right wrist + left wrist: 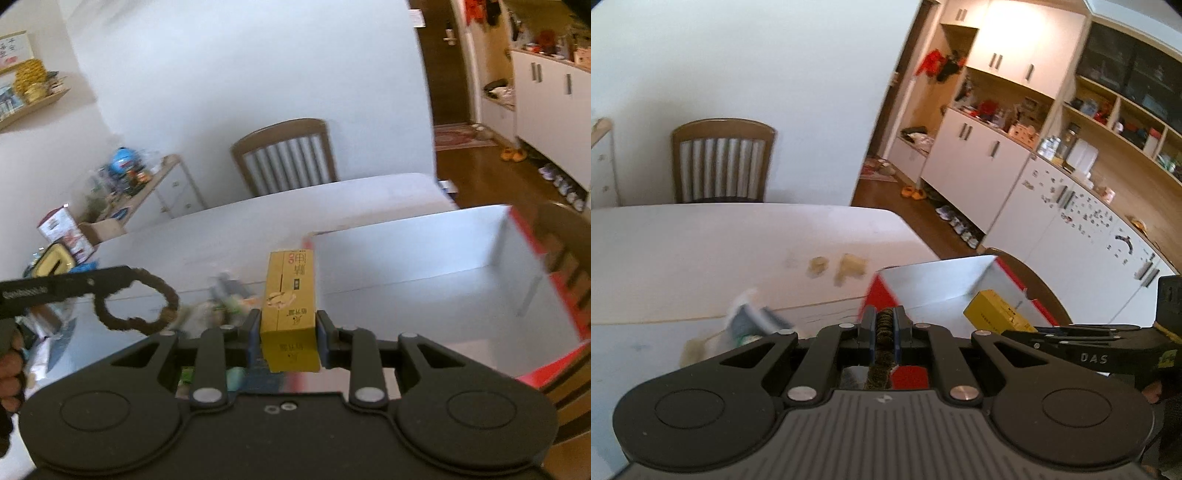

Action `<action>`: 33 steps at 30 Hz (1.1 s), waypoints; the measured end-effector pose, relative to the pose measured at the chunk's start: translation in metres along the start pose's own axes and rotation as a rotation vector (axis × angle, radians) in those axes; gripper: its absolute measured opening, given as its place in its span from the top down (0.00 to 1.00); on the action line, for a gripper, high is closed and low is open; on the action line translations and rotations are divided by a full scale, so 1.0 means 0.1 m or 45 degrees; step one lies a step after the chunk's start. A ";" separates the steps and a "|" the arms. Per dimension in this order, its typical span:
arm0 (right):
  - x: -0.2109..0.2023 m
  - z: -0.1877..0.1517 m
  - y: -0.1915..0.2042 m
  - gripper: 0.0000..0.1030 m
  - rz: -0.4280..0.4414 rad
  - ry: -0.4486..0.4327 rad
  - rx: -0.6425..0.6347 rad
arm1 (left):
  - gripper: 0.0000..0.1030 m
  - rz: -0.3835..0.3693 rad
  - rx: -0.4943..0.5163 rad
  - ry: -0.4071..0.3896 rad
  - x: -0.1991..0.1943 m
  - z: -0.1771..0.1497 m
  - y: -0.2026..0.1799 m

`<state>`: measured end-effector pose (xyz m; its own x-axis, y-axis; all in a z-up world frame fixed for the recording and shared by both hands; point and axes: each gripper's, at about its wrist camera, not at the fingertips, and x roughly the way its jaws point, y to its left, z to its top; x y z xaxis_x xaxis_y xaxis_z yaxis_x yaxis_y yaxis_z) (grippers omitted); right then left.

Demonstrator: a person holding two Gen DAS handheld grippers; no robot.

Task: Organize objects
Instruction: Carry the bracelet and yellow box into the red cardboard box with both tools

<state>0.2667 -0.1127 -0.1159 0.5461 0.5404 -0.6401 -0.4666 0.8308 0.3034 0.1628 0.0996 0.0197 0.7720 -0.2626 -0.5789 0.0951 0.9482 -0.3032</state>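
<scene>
My left gripper (884,318) is shut on a brown fuzzy hair tie (884,325), which is pinched upright between the pads. In the right wrist view the hair tie (135,306) hangs as a loop from the left gripper (123,277), above the white table (258,218). My right gripper (289,322) is shut on a yellow carton (291,291) with printed lettering, held lengthwise. The carton (995,311) hovers at the near edge of an open red box with a white inside (424,266). This box (942,280) sits at the table's right end.
Small beige pieces (849,266) lie on the table (720,240), with blurred green and white items (753,319) nearer. One wooden chair (722,158) stands behind the table and another (1039,284) behind the box. White cabinets (979,162) line the right wall.
</scene>
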 end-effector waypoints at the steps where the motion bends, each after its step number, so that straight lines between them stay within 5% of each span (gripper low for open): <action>1: -0.01 0.00 -0.09 0.73 -0.017 -0.002 0.005 | 0.92 -0.016 0.007 0.009 0.09 0.04 -0.09; 15: 0.18 -0.11 -0.99 0.73 -0.188 0.071 0.024 | 0.92 -0.141 0.123 0.268 1.42 0.11 -1.06; 33: 0.80 -0.23 -1.23 0.73 -0.239 0.328 -0.099 | 0.92 -0.022 0.187 0.559 2.70 -0.19 -1.33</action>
<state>0.3519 -0.1749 -0.2210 0.4377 0.3193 -0.8405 -0.4315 0.8947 0.1152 0.3460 -0.1008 -0.1108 0.4332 -0.2999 -0.8499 0.2181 0.9499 -0.2239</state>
